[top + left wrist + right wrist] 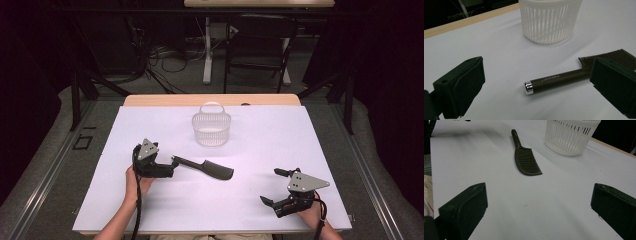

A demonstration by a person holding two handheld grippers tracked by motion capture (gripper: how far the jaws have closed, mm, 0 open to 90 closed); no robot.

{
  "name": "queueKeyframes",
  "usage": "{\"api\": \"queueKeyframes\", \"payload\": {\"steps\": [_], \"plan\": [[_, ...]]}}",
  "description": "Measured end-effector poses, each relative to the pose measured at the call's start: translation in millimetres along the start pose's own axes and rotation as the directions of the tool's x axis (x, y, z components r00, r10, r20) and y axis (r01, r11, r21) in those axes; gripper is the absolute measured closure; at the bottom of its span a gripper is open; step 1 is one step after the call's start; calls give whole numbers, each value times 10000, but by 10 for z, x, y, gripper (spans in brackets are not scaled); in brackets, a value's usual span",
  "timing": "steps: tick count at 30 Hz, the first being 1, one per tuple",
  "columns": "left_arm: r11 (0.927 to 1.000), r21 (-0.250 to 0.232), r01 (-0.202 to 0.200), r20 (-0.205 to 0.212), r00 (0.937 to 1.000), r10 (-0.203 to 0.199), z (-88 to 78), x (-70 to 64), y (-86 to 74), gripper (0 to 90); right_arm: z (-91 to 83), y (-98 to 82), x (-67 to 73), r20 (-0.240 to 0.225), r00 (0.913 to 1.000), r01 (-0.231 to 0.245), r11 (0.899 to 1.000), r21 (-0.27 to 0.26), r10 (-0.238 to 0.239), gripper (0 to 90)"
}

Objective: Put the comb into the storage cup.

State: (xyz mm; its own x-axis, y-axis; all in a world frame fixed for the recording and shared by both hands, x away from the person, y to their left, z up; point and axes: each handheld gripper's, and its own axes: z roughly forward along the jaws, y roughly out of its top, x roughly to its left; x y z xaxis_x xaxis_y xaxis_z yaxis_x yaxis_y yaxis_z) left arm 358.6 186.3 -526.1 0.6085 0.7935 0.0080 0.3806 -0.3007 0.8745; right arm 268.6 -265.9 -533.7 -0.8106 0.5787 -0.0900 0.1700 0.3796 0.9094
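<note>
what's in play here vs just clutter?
In play:
comb, lying flat between the open jaws of the left gripper
white basket, upright beyond it

Lying about:
right gripper, open, idle
folding chair behind the table

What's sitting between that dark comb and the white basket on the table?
Nothing: in the high view, only bare white table separates the comb from the basket. The right gripper view shows the same bare stretch.

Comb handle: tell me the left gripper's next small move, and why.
Probably ease the left gripper forward and down until its jaws flank the comb handle, then close. The jaws stand open, the handle's silver-capped end lies flat on the table between them, ungripped, and the white basket waits just beyond.
</note>
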Motion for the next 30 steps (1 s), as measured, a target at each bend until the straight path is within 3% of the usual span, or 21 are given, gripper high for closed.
{"api": "queueKeyframes", "payload": {"steps": [15, 17, 18, 22, 25, 30], "plan": [[9980, 423, -460, -480, 9977, 481, 140, -42, 109, 12, 13, 7, 7, -33, 10000, 48, 10000, 54, -48, 7], [9968, 562, -574, -592, 9964, 608, 172, -50, 110, 65, 14, 8, 7, -44, 10000, 46, 10000, 48, -46, 7], [9959, 634, -642, -642, 9956, 682, 185, -49, 110, 141, 14, 6, 5, -39, 10000, 41, 10000, 65, -41, 8], [9939, 833, -725, -863, 9931, 797, 233, -44, 120, 188, 16, 5, 3, -47, 10000, 35, 10000, 53, -35, 9], [9935, 866, -739, -886, 9927, 816, 263, -35, 129, 288, 21, 5, 6, -57, 10000, 23, 10000, 75, -22, 9], [9874, 1359, -814, -803, 9924, 929, 340, -36, 109, 434, 23, 5, 5, -74, 10000, 13, 10000, 70, -13, 10]]}}
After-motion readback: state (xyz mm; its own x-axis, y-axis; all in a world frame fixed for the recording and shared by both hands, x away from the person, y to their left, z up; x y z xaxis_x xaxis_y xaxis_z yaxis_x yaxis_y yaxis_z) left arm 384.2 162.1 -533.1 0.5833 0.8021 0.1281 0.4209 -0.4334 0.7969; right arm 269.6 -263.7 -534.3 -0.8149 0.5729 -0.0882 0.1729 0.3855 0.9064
